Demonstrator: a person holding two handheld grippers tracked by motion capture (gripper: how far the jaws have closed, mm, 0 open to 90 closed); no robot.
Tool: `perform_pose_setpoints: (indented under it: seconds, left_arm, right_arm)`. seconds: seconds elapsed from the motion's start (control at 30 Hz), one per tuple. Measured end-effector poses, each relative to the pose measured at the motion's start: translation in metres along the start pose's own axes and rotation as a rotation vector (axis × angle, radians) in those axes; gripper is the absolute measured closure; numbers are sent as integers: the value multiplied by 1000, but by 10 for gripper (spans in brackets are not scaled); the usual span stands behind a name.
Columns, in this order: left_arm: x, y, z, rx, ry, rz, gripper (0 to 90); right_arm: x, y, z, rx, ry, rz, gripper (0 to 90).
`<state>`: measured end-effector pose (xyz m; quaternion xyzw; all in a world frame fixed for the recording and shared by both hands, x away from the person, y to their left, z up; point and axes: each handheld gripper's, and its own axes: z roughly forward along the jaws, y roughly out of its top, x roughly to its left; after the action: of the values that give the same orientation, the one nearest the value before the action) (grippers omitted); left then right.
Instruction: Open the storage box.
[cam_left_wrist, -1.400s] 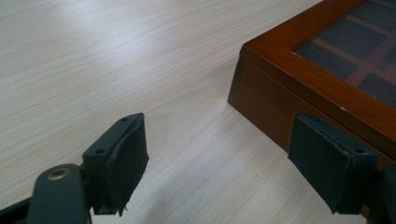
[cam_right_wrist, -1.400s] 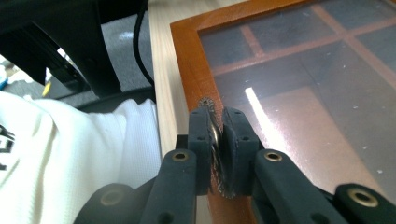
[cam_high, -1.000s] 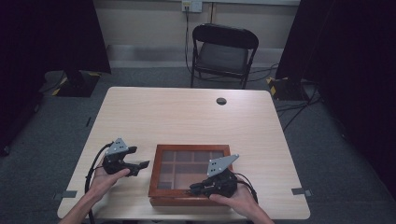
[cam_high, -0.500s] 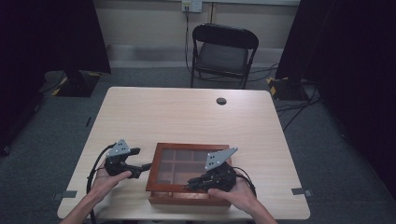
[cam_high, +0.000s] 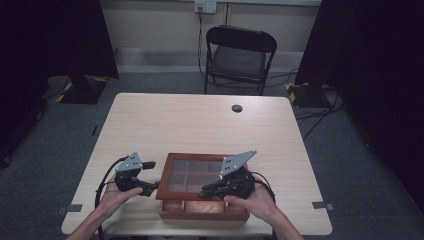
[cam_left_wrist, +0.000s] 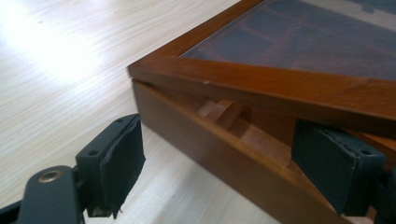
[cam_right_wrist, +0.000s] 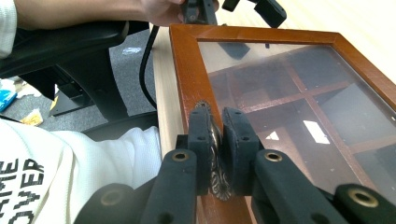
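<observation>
Right claw (cam_right_wrist: 215, 140) pinches lid latch (cam_right_wrist: 215, 179); left claw (cam_left_wrist: 233, 172) spread; box (cam_high: 202, 210) interior dim.

Wooden glass-lidded box (cam_high: 202, 186), lid slightly raised, near table's front edge.

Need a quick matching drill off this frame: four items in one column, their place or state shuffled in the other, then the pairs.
Things
1. right gripper
2. left gripper
3. box lid
4. chair

Places or states
A. lifted a little at the front, a gap below it
B. shut on the metal handle at the lid's front edge
C. behind the table, on the floor
D. open, at the box's left front corner

Pairs: 1-B, 2-D, 3-A, 4-C
</observation>
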<state>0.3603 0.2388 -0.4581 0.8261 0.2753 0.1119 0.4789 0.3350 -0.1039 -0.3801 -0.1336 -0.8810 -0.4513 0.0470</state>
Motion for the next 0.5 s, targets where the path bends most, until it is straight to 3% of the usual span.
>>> perform_pose_setpoints:
  seconds: [0.33, 0.5]
  left_arm:
    - [-9, 3, 4, 7, -7, 38, 175]
    - [-9, 3, 4, 1, -16, 41, 194]
  right_arm:
    - [2, -5, -3, -11, -16, 21, 808]
    - [1, -11, -14, -52, -69, 56, 592]
